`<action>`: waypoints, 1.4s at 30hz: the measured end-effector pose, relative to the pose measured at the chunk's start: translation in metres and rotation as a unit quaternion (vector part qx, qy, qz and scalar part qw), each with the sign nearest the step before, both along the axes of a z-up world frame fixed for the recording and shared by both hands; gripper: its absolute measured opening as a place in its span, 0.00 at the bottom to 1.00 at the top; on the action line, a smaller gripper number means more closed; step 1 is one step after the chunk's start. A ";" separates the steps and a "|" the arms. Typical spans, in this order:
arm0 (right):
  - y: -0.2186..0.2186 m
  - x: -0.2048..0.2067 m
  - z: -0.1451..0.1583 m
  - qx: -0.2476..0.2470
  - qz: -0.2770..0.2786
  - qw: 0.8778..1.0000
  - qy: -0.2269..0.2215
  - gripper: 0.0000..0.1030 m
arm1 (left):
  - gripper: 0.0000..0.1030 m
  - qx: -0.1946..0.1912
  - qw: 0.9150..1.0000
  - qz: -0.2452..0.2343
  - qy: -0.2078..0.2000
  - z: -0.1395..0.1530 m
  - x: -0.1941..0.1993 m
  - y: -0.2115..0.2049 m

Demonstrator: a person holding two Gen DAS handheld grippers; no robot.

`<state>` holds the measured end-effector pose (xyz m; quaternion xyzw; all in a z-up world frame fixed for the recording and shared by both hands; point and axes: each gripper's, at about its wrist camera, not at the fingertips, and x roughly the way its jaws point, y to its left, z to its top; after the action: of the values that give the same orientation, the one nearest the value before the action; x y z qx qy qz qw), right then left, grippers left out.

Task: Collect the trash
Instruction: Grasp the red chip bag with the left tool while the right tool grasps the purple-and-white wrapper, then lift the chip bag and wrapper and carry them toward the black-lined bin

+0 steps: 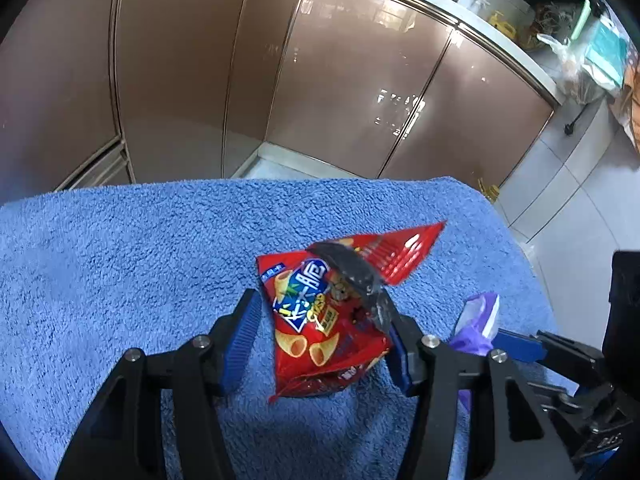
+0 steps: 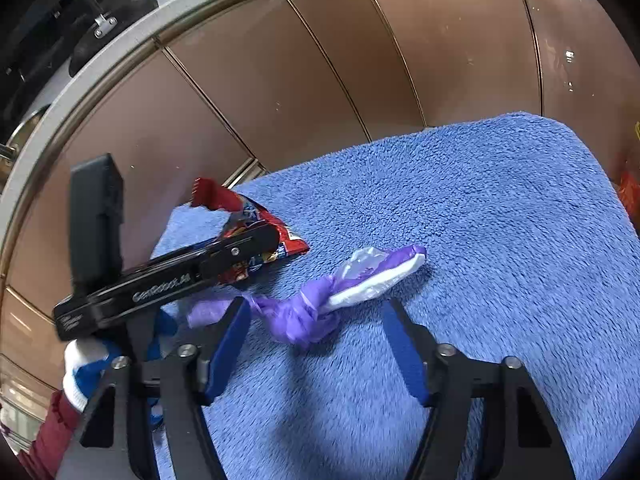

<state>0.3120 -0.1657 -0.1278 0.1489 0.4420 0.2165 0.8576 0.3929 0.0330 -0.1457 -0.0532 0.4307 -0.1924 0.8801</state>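
A red snack bag lies crumpled on a blue towel, sitting between the spread fingers of the left gripper, which is open around it without pinching. Just to its right, a knotted purple plastic wrapper holding something white rests between the parted fingers of the right gripper, also open. The bag's contents cannot be made out; brown cabinet doors stand behind.

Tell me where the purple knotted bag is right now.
The purple knotted bag lies on the blue towel, in front of the open right hand-held gripper, just right of the red snack bag that sits between the left hand-held gripper's fingers.
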 end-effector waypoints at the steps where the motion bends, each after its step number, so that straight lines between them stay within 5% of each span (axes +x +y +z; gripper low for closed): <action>1: 0.002 0.002 -0.002 0.000 0.001 1.000 0.001 0.55 | 0.45 0.000 1.000 -0.002 -0.003 0.000 -0.001 -0.001; 11: 0.004 0.014 -0.011 0.014 0.004 1.000 -0.002 0.33 | 0.32 -0.037 0.999 -0.007 -0.003 -0.006 -0.003 0.008; 26: -0.014 -0.021 0.007 0.038 0.012 0.999 -0.029 0.31 | 0.15 -0.013 1.000 -0.013 -0.024 0.011 -0.028 -0.005; 42: -0.055 -0.140 0.079 0.041 -0.012 0.996 -0.077 0.31 | 0.14 0.064 0.991 -0.011 -0.116 0.100 -0.187 -0.030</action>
<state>0.1722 -0.2204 -0.0493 0.1720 0.3633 0.2350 0.8850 0.2061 0.0027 -0.0456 0.0309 0.3381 -0.1791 0.9234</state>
